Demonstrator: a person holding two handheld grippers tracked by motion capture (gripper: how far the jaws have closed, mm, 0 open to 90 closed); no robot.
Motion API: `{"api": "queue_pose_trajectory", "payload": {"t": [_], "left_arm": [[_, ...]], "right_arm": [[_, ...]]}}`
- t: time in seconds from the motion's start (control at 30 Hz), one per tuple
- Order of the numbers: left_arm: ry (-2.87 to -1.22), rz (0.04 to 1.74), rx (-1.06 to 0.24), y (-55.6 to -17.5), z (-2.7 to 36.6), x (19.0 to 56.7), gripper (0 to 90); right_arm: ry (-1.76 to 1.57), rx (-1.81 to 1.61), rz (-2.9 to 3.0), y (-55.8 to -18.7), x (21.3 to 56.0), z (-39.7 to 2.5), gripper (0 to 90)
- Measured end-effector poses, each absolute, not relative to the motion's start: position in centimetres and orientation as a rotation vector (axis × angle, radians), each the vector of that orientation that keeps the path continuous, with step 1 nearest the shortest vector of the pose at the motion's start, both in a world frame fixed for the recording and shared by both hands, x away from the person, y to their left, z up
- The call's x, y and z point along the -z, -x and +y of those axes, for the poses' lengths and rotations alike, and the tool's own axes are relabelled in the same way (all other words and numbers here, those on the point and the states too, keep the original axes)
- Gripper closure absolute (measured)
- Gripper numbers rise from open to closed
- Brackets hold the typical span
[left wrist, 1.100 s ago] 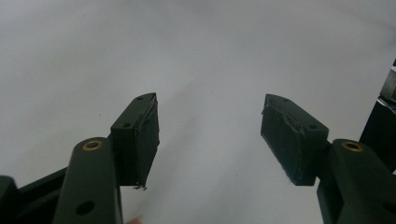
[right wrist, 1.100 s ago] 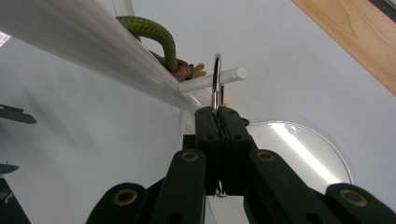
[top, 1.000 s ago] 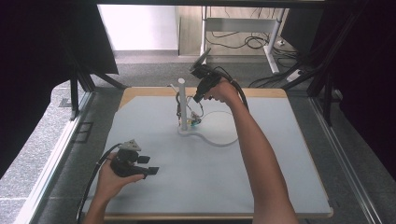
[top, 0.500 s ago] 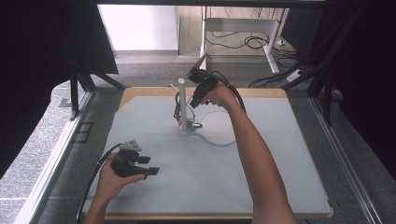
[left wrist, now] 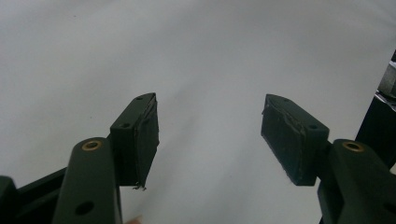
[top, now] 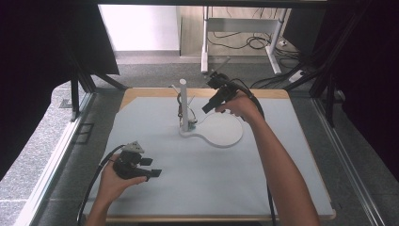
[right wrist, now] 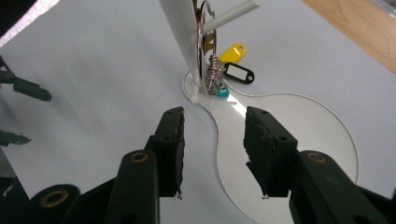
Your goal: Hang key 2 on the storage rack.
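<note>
The desk [top: 282, 188] carries a pale sheet that covers almost all of it, and only a strip of wood shows along the far edge. Toward the middle of the far edge stands a white stand [top: 184, 101]: an upright post on a flat base plate [top: 226, 134] with one small round part under the post and one larger round part beside it, which probably keeps the post from tipping when something is pulled from it. A thin peg [right wrist: 231, 15] goes out sideways from the post, and a key ring [right wrist: 201, 42] hangs on it, so the keys are off the sheet and can be reached from the side. Under the ring hang a yellow tag [right wrist: 232, 52], a black tag [right wrist: 239, 73] and a small blue piece [right wrist: 222, 93], which come down close to the base. You hold your right tool [right wrist: 212, 144] above the large round part, pointing toward the post, with its jaws apart and nothing between them; I judge this is a position to approach the ring. Your left tool [top: 149, 169] rests low near the near left corner, well apart from the stand, also with jaws apart and empty, probably only waiting.
</note>
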State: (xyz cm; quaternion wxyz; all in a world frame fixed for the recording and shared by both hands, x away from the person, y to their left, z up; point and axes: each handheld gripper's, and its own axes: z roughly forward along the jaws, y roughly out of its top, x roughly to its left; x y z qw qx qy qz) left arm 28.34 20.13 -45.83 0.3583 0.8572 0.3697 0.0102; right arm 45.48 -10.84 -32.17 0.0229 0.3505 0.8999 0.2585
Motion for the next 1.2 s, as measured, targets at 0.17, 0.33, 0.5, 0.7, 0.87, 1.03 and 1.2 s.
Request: {"api": "queue_pose_trajectory", "payload": {"t": [0.17, 0.33, 0.5, 0.7, 0.87, 1.03, 1.2], "left_arm": [[-2.235, 0.955, -0.039, -28.5, 19.9, 45.7, 36.8], [-2.249, 0.954, -0.048, -28.7, 19.5, 45.7, 36.7], [-2.239, 0.984, -0.062, -28.8, 19.4, 45.9, 36.6], [-2.262, 0.992, -0.071, -28.6, 19.4, 45.8, 36.4], [-2.275, 0.997, -0.085, -28.0, 19.2, 45.9, 36.2], [-2.280, 0.992, -0.084, -27.9, 19.1, 45.9, 36.0], [-2.275, 0.988, -0.084, -27.8, 19.3, 45.8, 35.8]], "right_arm": [[-1.046, -0.912, 2.745, -42.4, 32.1, -14.1, 52.4], [-0.982, -1.029, 2.715, -38.4, 33.5, -17.9, 49.7], [-0.979, -1.094, 2.650, -34.9, 36.7, -21.4, 49.1], [-0.993, -1.151, 2.606, -32.0, 41.5, -23.8, 47.4], [-1.035, -1.194, 2.553, -31.2, 44.1, -24.9, 47.1], [-1.060, -1.211, 2.510, -31.0, 44.6, -25.2, 46.4], [-1.038, -1.247, 2.453, -30.4, 44.4, -25.4, 41.1]]}}
